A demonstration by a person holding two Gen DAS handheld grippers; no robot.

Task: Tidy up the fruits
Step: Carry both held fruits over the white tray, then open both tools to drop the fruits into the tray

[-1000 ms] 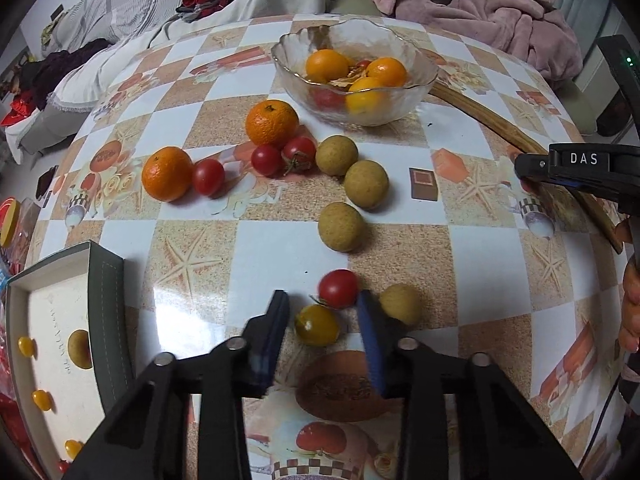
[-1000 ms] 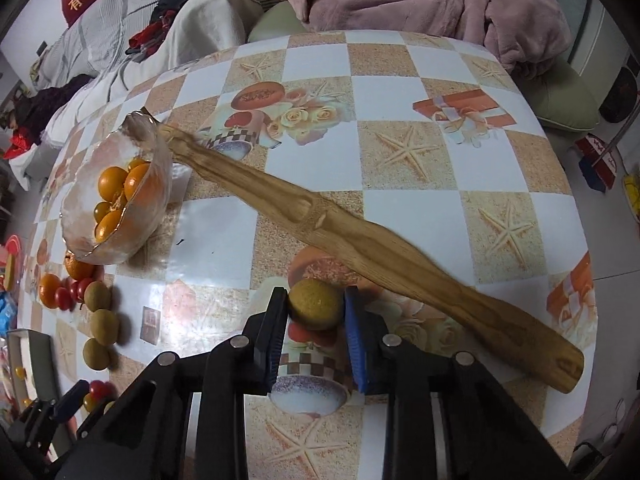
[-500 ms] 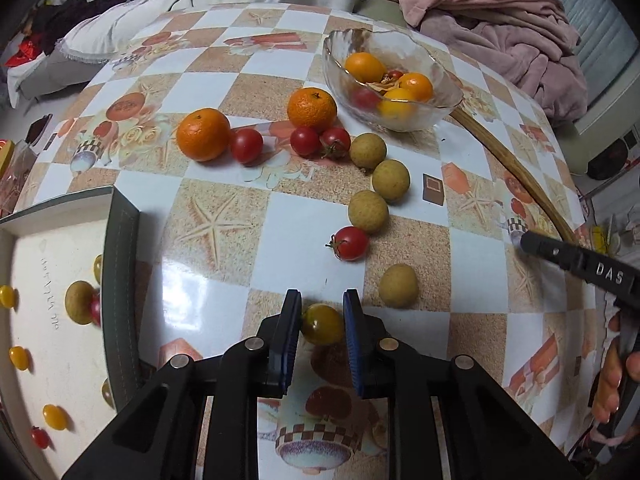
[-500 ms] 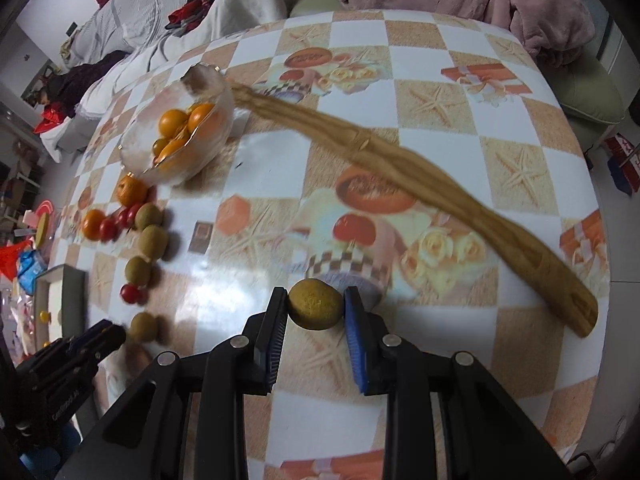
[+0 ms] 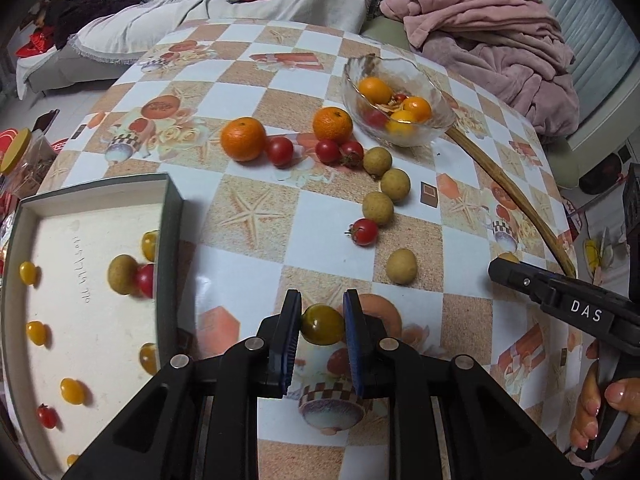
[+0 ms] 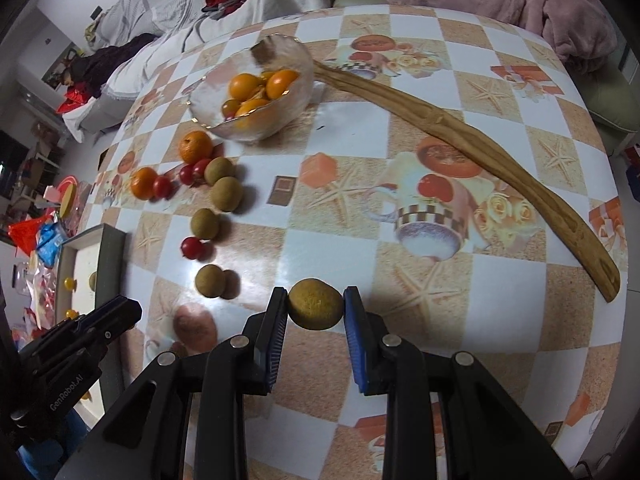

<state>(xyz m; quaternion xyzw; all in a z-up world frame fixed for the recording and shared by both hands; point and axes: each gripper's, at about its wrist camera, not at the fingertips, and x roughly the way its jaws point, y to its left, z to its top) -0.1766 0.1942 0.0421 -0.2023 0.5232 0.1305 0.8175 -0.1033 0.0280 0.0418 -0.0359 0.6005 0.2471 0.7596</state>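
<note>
My left gripper (image 5: pixel 322 322) is shut on a yellow-green tomato (image 5: pixel 322 324), held above the table near the white box (image 5: pixel 80 320). The box holds several small yellow and red tomatoes and a longan. My right gripper (image 6: pixel 315 306) is shut on a brown longan (image 6: pixel 315 309) and shows at the right of the left wrist view (image 5: pixel 504 268). Loose on the table lie two oranges (image 5: pixel 244 139), red tomatoes (image 5: pixel 364 232) and longans (image 5: pixel 401 266). A glass bowl (image 5: pixel 400 100) at the back holds oranges and tomatoes.
A long wooden stick (image 6: pixel 460 132) lies across the table's right side, one end by the bowl. A pink blanket (image 5: pixel 500 32) lies beyond the table's far edge. Clutter sits on the floor at the left (image 6: pixel 44 236).
My left gripper closed on the yellow-green tomato, lifted it and swung left toward the box. My right gripper carried the longan back and left, toward the loose fruits.
</note>
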